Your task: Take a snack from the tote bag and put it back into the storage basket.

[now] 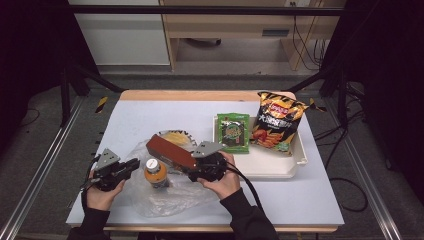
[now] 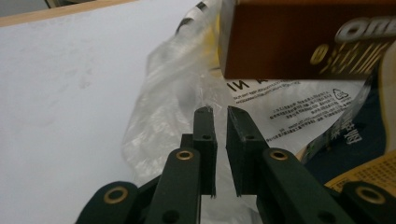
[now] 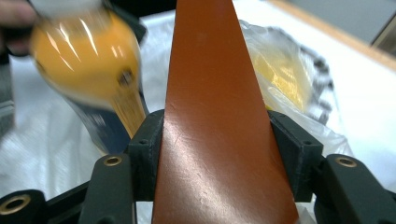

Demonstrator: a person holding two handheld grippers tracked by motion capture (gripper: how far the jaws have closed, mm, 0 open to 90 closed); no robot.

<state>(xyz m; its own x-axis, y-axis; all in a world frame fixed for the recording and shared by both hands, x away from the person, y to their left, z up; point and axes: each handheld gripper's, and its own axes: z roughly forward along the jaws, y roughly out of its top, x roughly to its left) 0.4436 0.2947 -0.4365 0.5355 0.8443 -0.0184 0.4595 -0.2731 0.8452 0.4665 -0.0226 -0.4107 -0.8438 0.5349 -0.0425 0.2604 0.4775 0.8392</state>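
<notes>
- The right gripper (image 1: pixel 192 167) has its jaws clamped on the flat sides of a long brown box (image 1: pixel 170 151), holding one end so the rest juts out over the plastic bag (image 1: pixel 165 192); it looks like the box is being taken out of the bag.
- In the right gripper view the box (image 3: pixel 219 116) runs straight out between the two pads, a snug, centred grip that should keep it from twisting.
- The left gripper (image 1: pixel 131 166) sits at the bag's left edge with its jaws narrow, nearly together. In the left gripper view thin plastic (image 2: pixel 187 98) lies at the tips; I can't tell whether they pinch it, but holding the bag down would make sense.
- An orange bottle (image 1: pixel 156 172) stands upright on the bag between the two grippers, just beside the box.
- Farther right, a white tray (image 1: pixel 270 167) holds a green packet (image 1: pixel 233 131) and a chip bag (image 1: pixel 275 122), likely where the unpacked goods go.
</notes>
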